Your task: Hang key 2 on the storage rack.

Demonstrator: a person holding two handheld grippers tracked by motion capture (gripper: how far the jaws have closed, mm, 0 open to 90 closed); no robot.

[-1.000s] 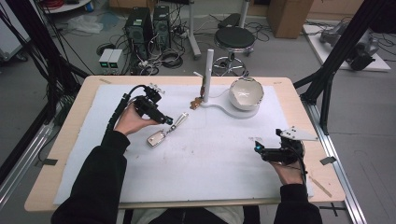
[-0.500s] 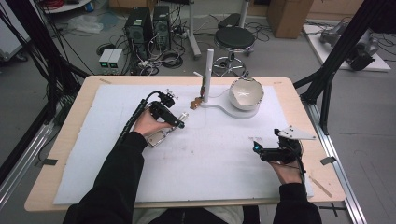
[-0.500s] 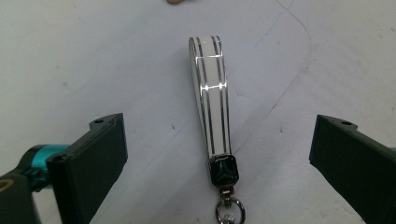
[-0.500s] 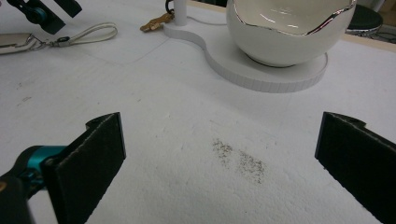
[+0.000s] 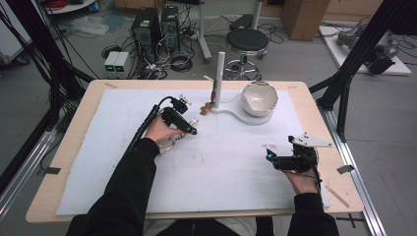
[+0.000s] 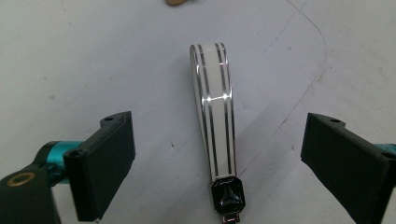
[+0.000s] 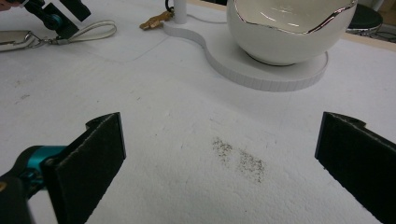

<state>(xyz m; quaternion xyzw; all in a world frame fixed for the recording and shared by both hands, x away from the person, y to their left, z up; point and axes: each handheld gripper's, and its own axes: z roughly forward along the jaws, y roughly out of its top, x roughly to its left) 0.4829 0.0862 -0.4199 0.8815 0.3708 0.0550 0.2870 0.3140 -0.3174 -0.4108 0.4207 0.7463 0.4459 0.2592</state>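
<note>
While hovering left gripper [image 6: 212, 154] over white strap [image 6: 214, 107], jaws apart, I am centring before closing; right gripper [image 7: 219, 154] resting, jaws apart.

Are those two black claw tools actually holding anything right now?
No. The left gripper has its jaws open on either side of a white strap loop without touching it. The right gripper is open over bare mat.

Grey floor [image 5: 59, 98], black stool [image 5: 247, 39] — tangled cables [image 5: 172, 61]
</note>
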